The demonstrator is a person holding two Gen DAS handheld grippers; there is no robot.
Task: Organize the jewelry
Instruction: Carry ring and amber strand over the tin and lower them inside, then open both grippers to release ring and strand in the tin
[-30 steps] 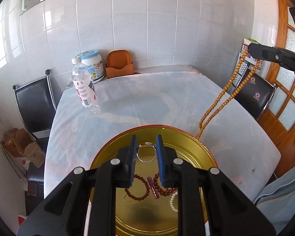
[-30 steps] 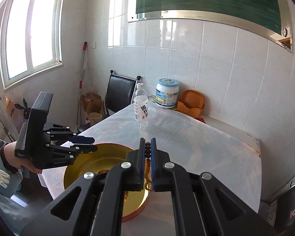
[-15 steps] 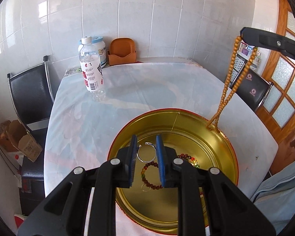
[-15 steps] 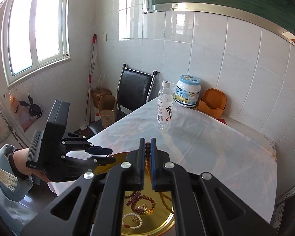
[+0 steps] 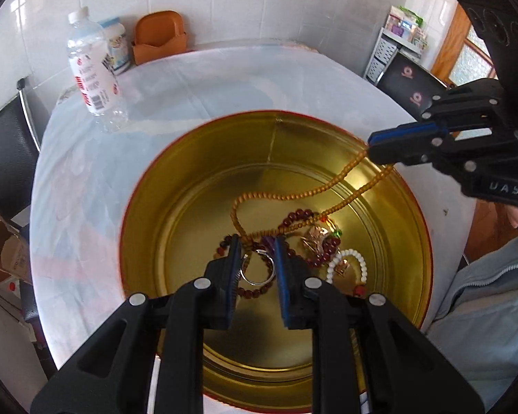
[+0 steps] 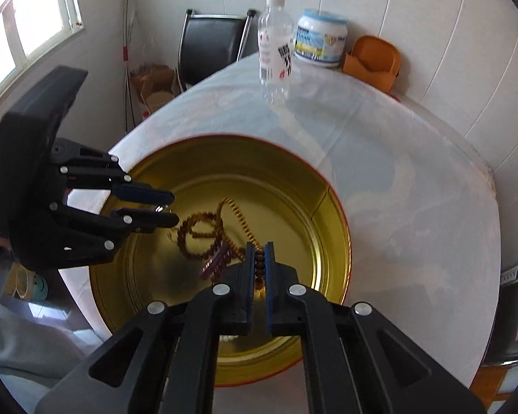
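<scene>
A round gold tin [image 5: 197,179] with a red rim sits on the table; it also shows in the right wrist view [image 6: 321,227]. My left gripper [image 5: 258,246] is shut on a silver ring [image 5: 259,272] and holds it over the tin. My right gripper [image 6: 258,248] is shut on a long tan bead necklace [image 5: 293,195]; its lower loop lies coiled on the tin floor [image 6: 240,222]. In the tin lie dark red bead bracelets [image 5: 298,217], a white bead bracelet [image 5: 354,258] and small trinkets.
A clear water bottle [image 5: 95,79] stands on the table beyond the tin, with a white jar [image 6: 319,39] and an orange holder [image 5: 160,36] by the tiled wall. Black chairs [image 6: 212,48] stand around the table. A cardboard box [image 6: 155,86] sits on the floor.
Both grippers have come down toward the tin. The tan necklace hung free above the rim; now its lower end lies coiled inside. The ring stays in my left gripper.
</scene>
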